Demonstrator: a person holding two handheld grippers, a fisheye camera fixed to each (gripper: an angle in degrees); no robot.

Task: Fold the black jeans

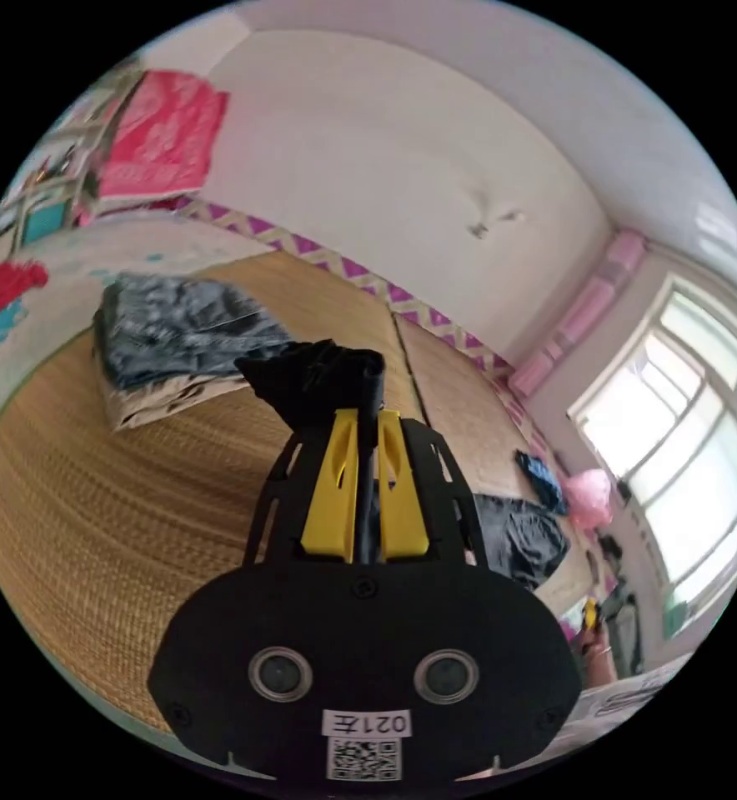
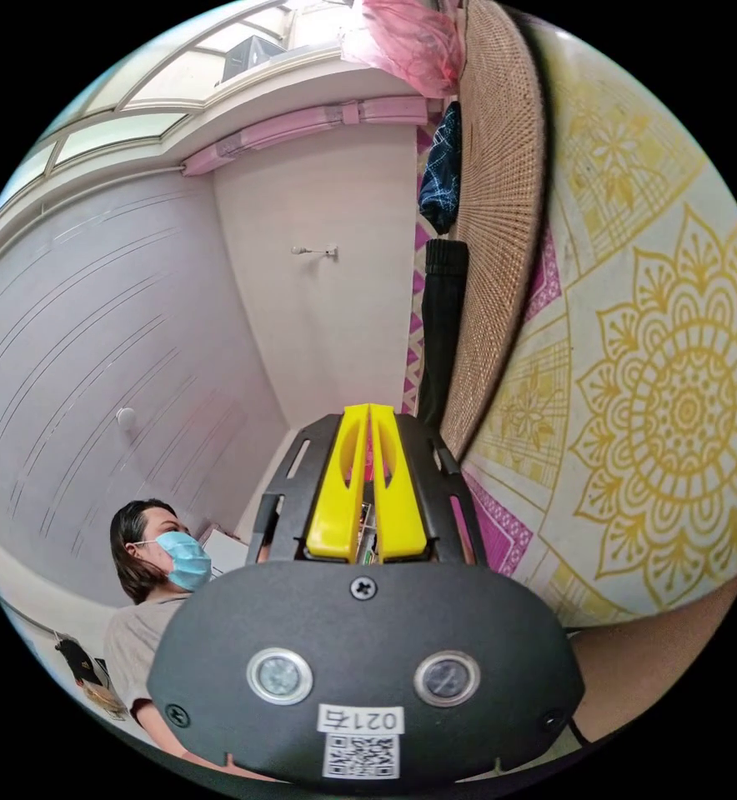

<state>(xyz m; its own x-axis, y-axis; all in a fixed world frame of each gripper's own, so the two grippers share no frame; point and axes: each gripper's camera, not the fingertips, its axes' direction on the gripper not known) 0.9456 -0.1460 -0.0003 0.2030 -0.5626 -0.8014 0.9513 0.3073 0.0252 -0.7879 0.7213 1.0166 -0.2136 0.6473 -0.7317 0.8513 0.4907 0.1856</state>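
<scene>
Black denim is bunched between the yellow jaws of the left tool (image 1: 367, 421), a wad of the black jeans (image 1: 318, 382) standing up past the tips, so that tool is closed and gripping the cloth, lifted clear of the woven mat (image 1: 110, 500) on the bed. To my eye the step in hand is carrying a pinched edge across for a fold, and doing it well means keeping the pinch firm, drawing the cloth taut and laying it down flat on a bare stretch of mat. The right tool (image 2: 369, 412) has its jaws pressed together with nothing between them, so it could take a second corner. Farther off on the mat lies a stack of folded clothes (image 1: 177, 333), and beyond, near the window (image 1: 694, 433), more dark clothes (image 1: 518, 533).
</scene>
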